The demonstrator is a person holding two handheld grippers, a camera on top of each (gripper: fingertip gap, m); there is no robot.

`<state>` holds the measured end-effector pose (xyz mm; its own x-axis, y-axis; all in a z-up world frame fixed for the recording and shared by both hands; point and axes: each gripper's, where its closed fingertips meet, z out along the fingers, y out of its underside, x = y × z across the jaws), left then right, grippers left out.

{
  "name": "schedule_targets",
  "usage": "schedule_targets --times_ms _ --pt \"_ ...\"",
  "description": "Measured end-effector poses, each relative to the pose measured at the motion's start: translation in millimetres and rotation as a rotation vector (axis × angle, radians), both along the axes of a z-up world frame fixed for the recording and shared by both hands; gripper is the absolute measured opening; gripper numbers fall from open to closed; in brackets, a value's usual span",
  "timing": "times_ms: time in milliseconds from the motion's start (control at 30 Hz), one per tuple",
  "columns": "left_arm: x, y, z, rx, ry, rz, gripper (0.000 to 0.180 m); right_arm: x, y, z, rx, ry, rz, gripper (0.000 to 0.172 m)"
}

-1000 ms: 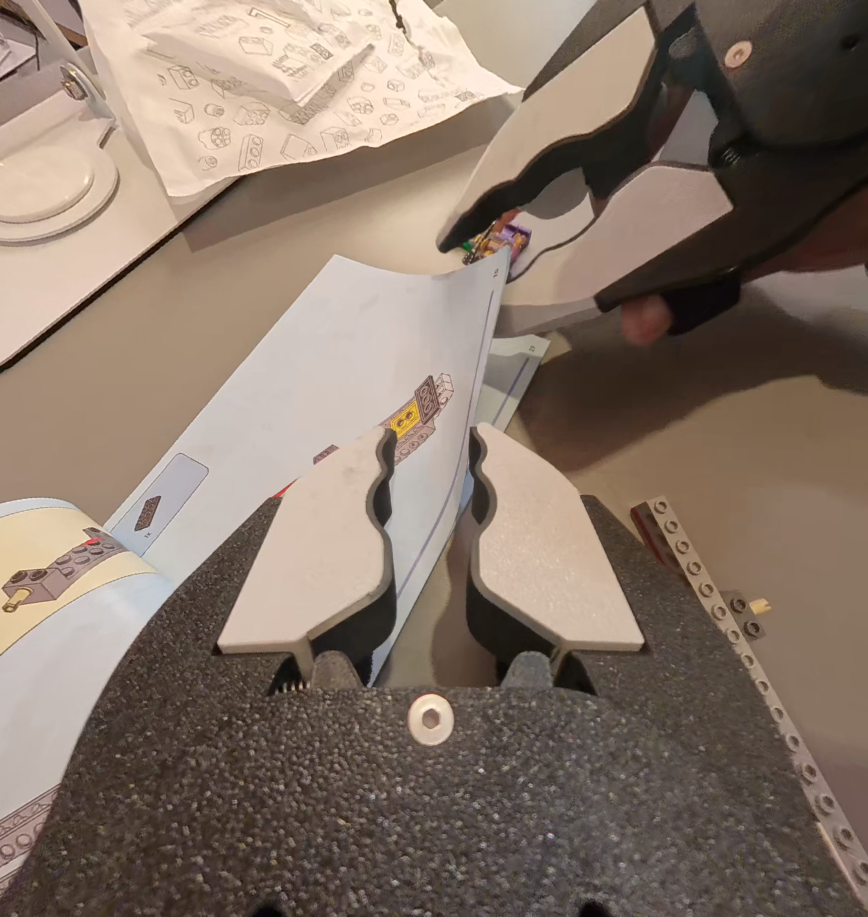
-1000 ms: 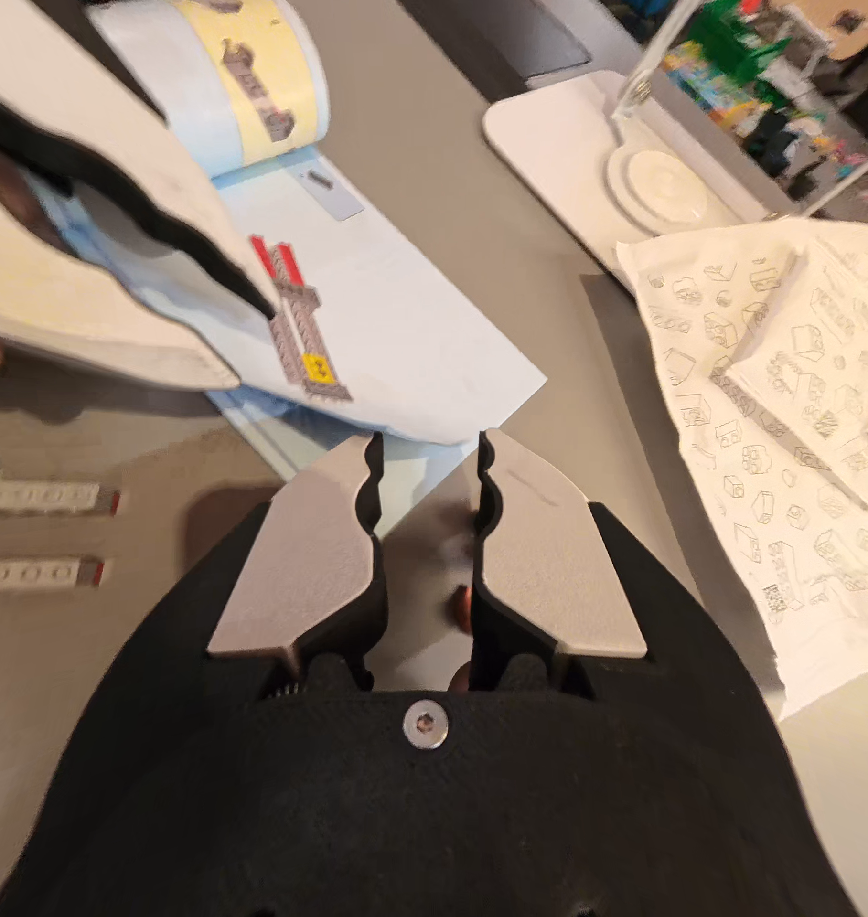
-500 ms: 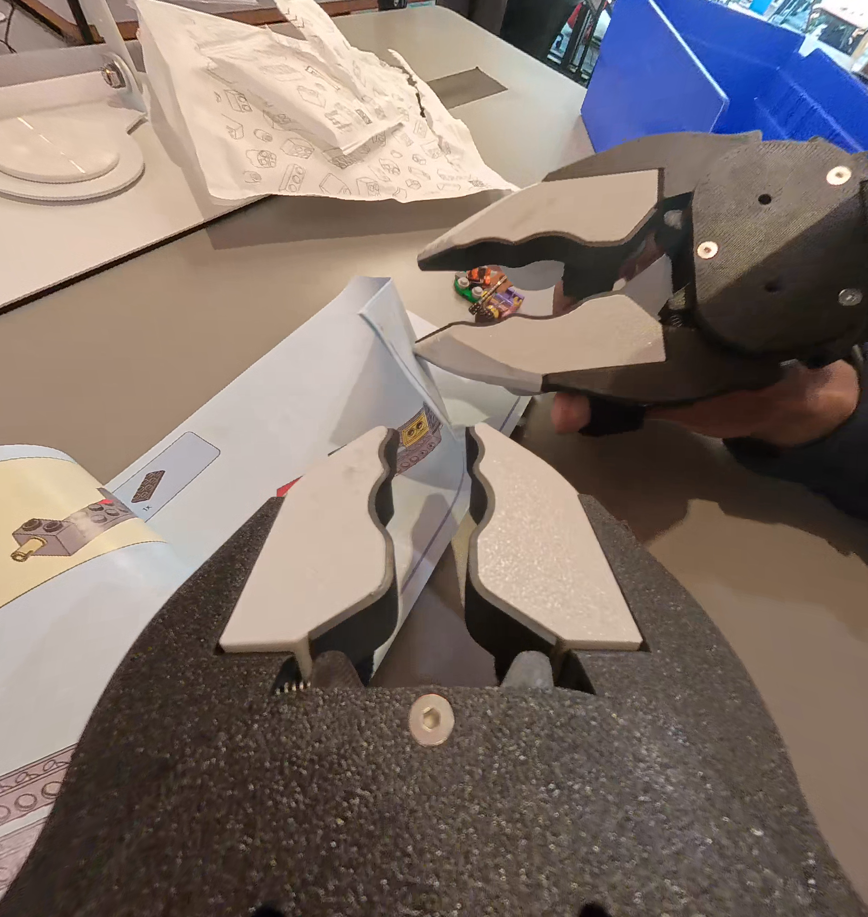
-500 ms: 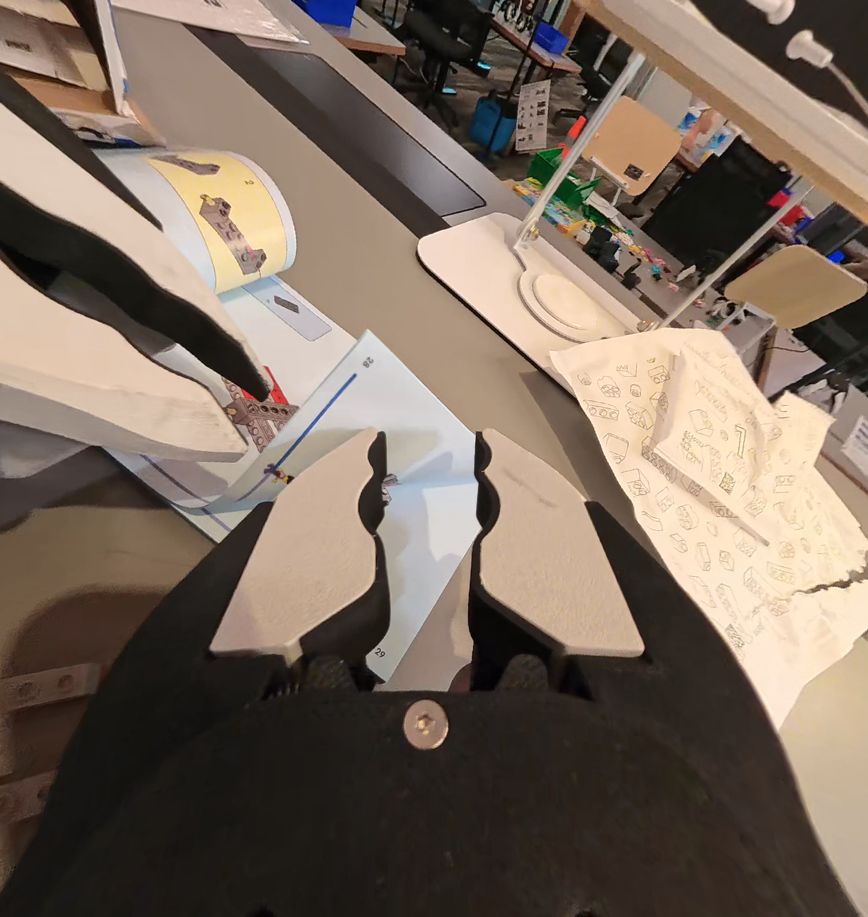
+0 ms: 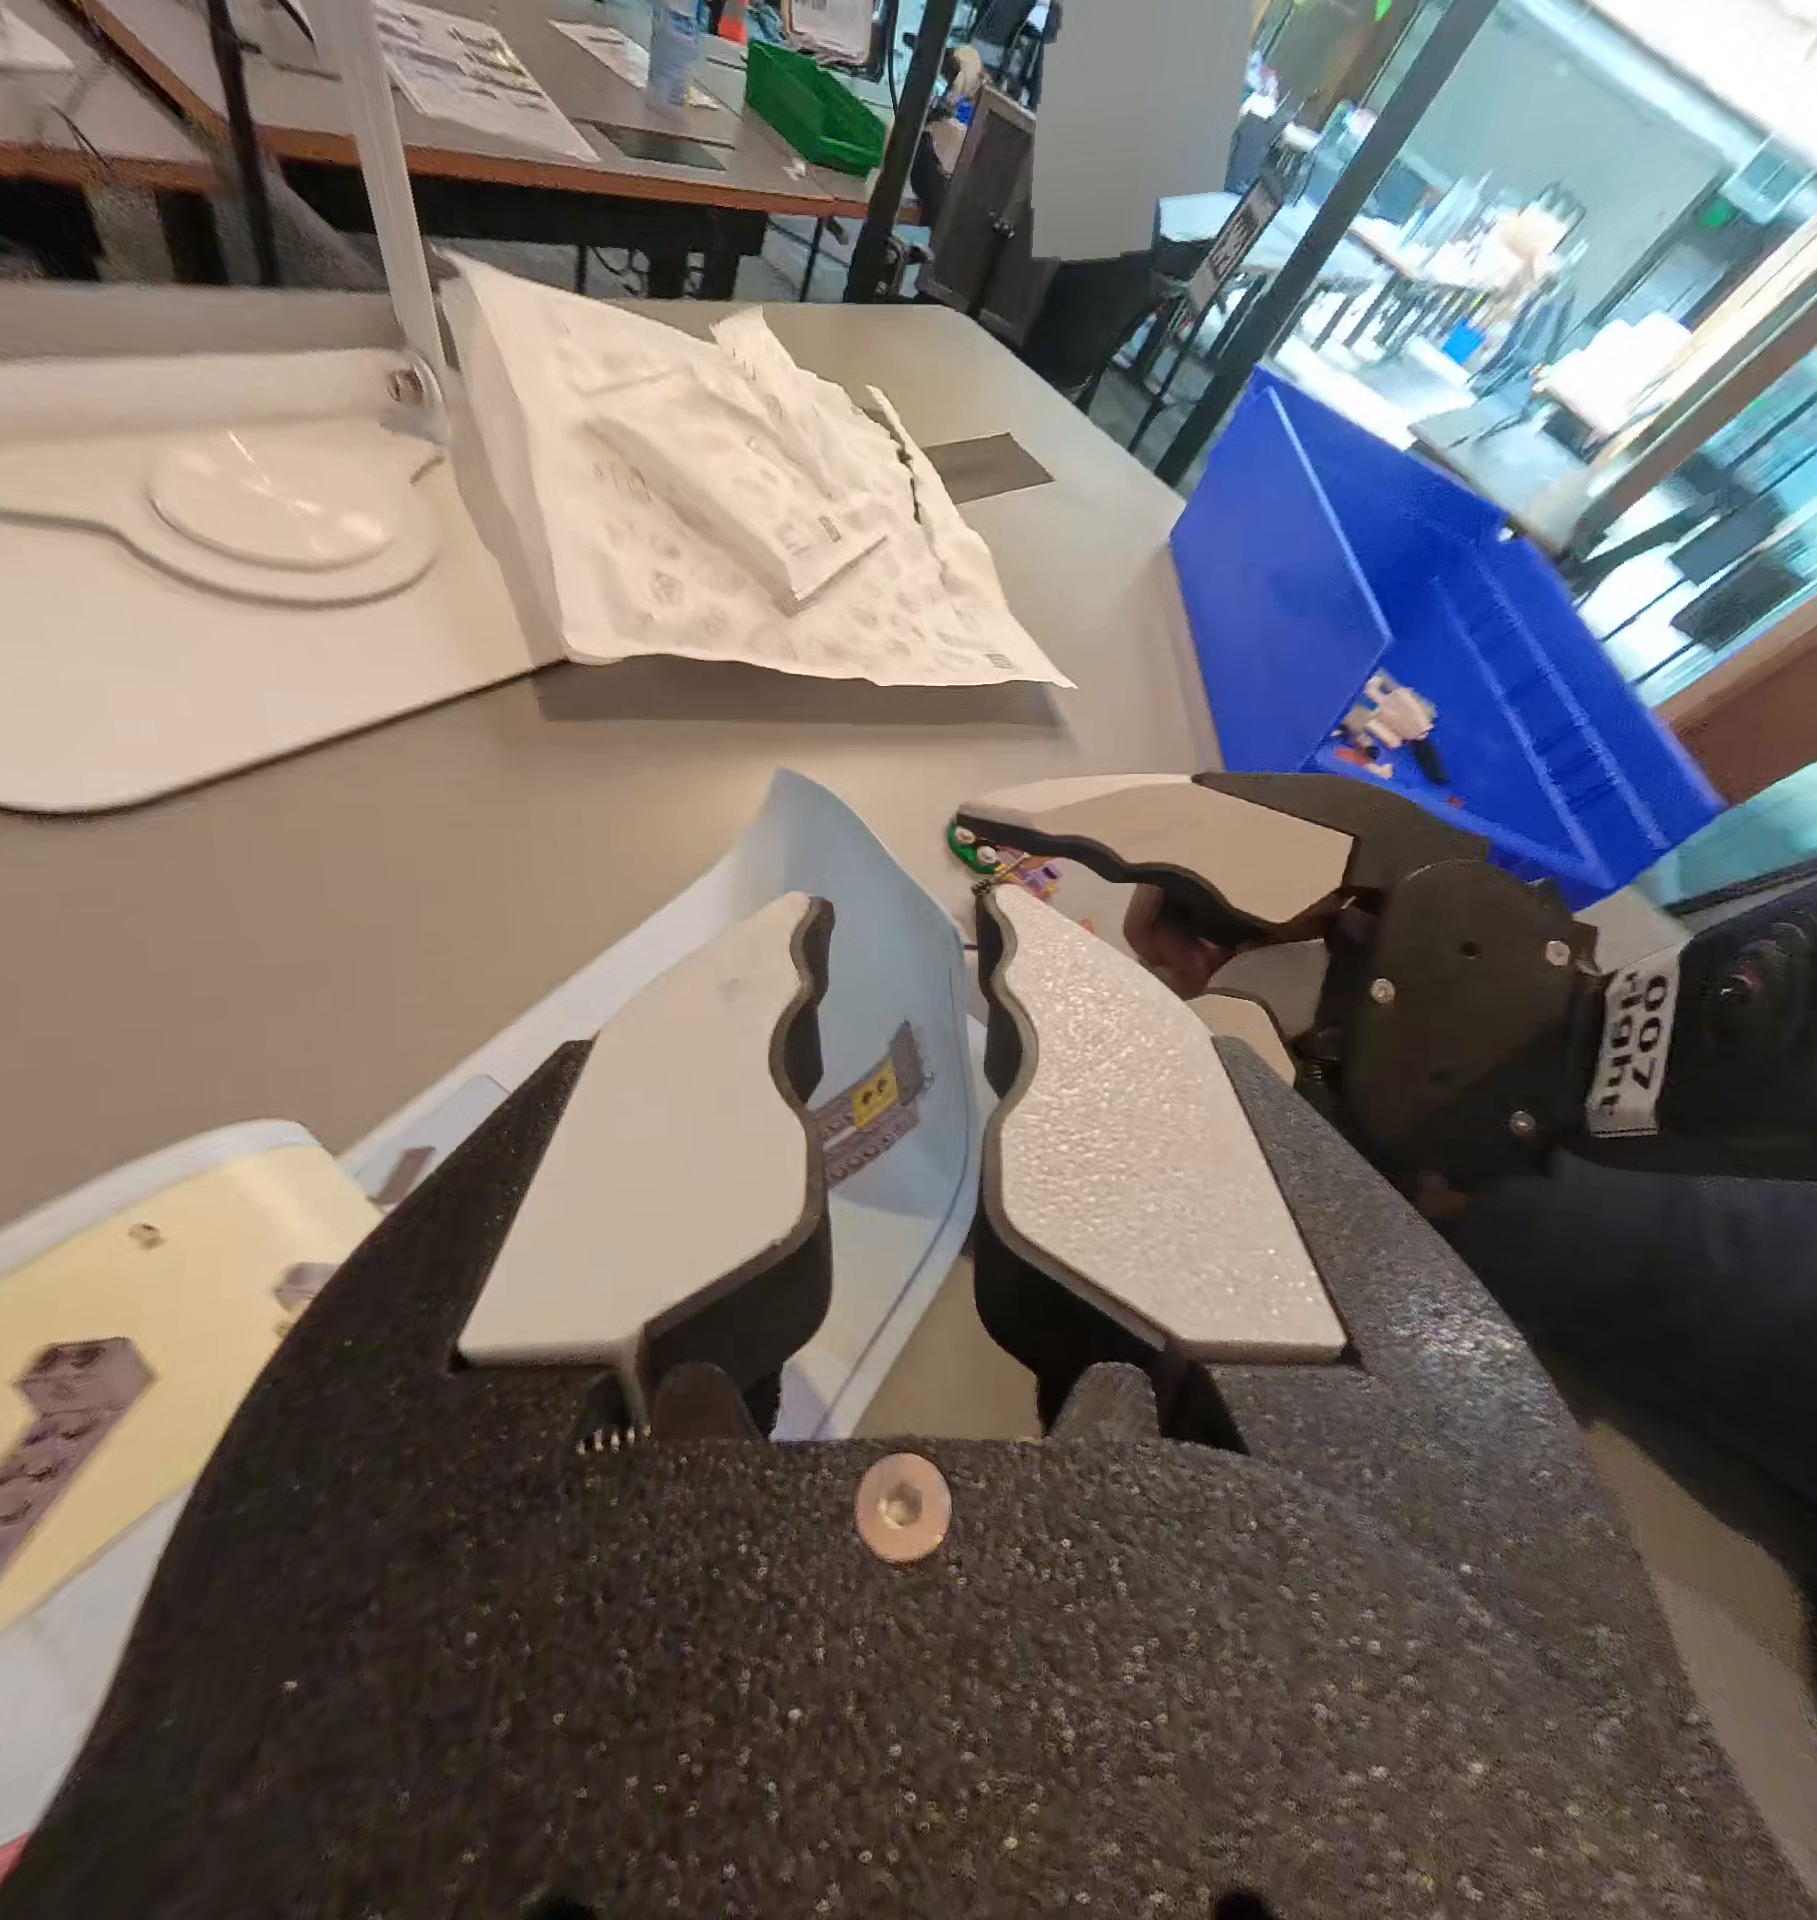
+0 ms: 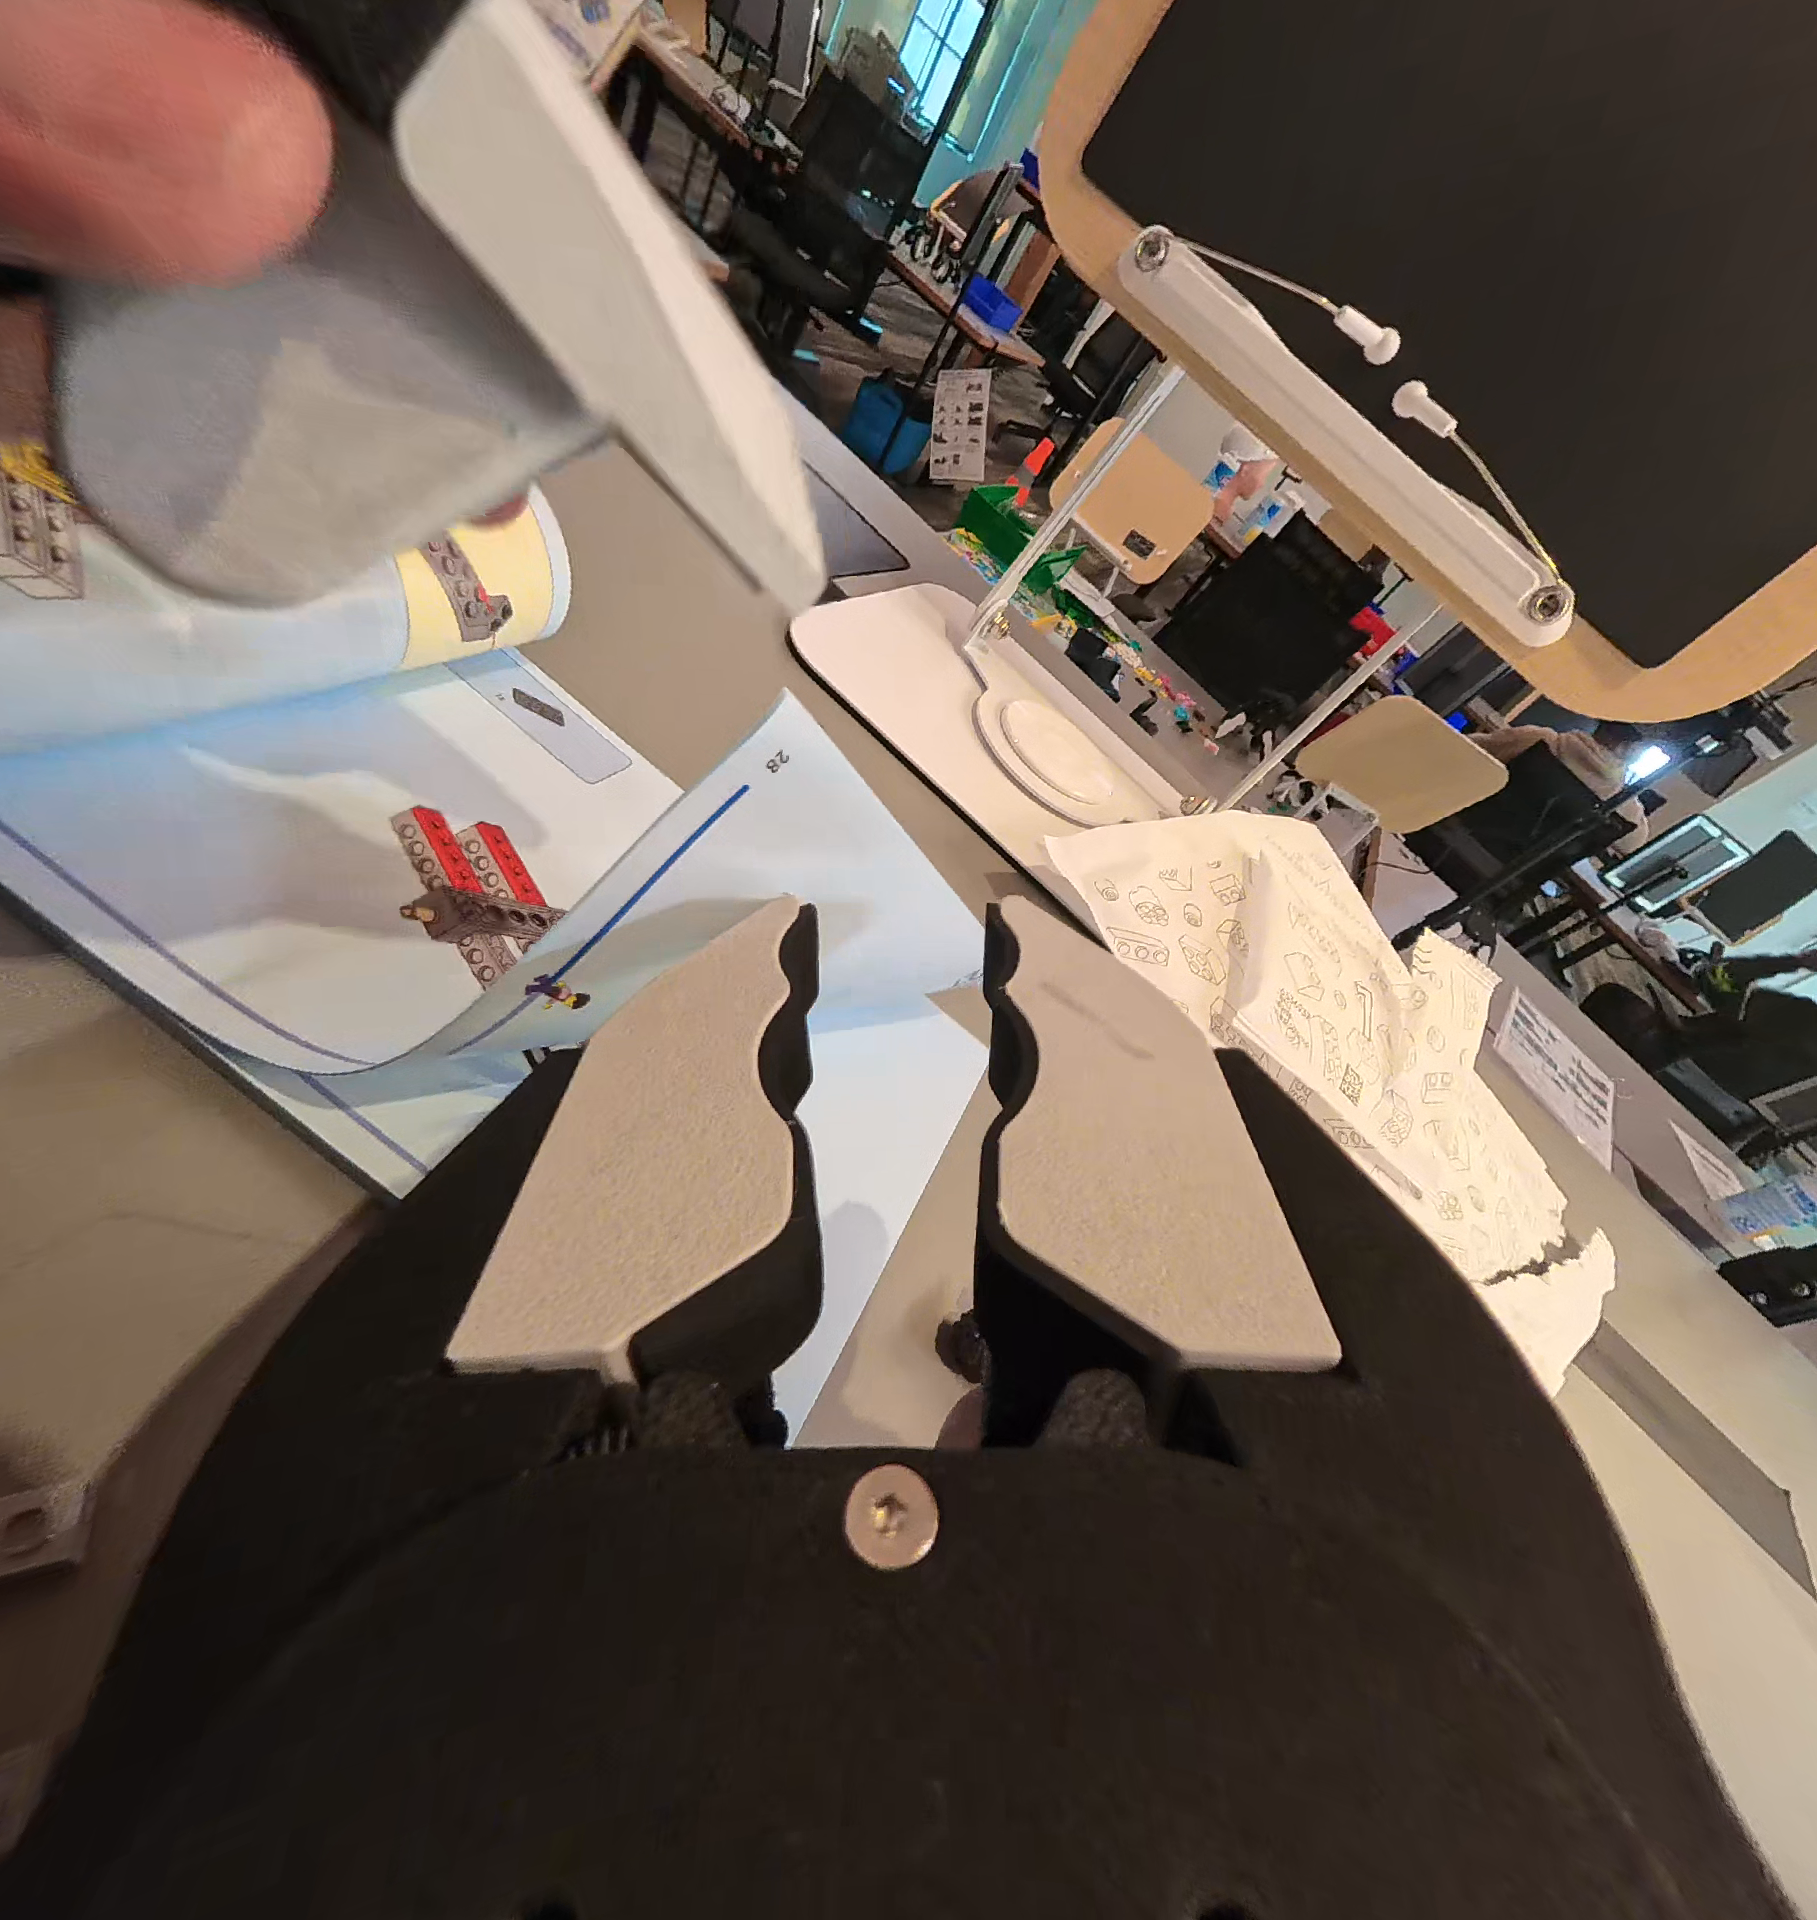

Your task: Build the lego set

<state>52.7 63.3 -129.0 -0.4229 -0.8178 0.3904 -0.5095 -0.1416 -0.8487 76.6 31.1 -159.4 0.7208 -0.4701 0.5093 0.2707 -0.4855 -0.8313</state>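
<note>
An open brick-building instruction booklet (image 5: pixel 888 997) lies on the grey table. One light-blue page curls up and stands between the fingers of my left gripper (image 5: pixel 904 914). The fingers are apart with a gap on both sides of the page, so the gripper is open. My right gripper (image 6: pixel 893 925) is open and empty, hovering over the booklet's near corner (image 6: pixel 779 894). In the left wrist view its upper finger (image 5: pixel 1174 842) reaches in from the right, just beyond the lifted page. In the right wrist view a left gripper finger (image 6: pixel 623 312) shows blurred at the upper left.
A small cluster of coloured brick pieces (image 5: pixel 982 854) lies behind the page. A torn white paper bag (image 5: pixel 727 520) rests on a white lamp base board (image 5: pixel 208 623). A blue bin (image 5: pixel 1403 623) stands at the table's right edge. Grey brick beams (image 6: pixel 10 1527) lie at left. About 6 cm separates my left fingertips from my right.
Both grippers have tilted up, so more of the room shows. The page curled further upright between my left fingers. The right gripper dropped lower and nearer, and its jaws narrowed slightly.
</note>
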Motion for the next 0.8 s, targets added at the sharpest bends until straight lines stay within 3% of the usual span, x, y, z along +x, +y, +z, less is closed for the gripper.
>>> schedule_targets --times_ms 167,300,367,800 --pt "-11 -9 11 -0.274 -0.072 0.054 0.028 0 0 3 0.017 -0.007 0.000 0.030" --pt "-5 -9 -3 -0.247 -0.077 0.129 0.027 -1 0 3 0.023 -0.008 0.009 0.030" --pt "-4 -10 -10 -0.319 -0.048 0.135 0.027 -2 0 4 0.027 -0.006 0.017 0.030" --pt "-7 -11 -4 -0.409 -0.152 0.125 0.013 -4 1 4 0.035 -0.002 0.039 0.030"
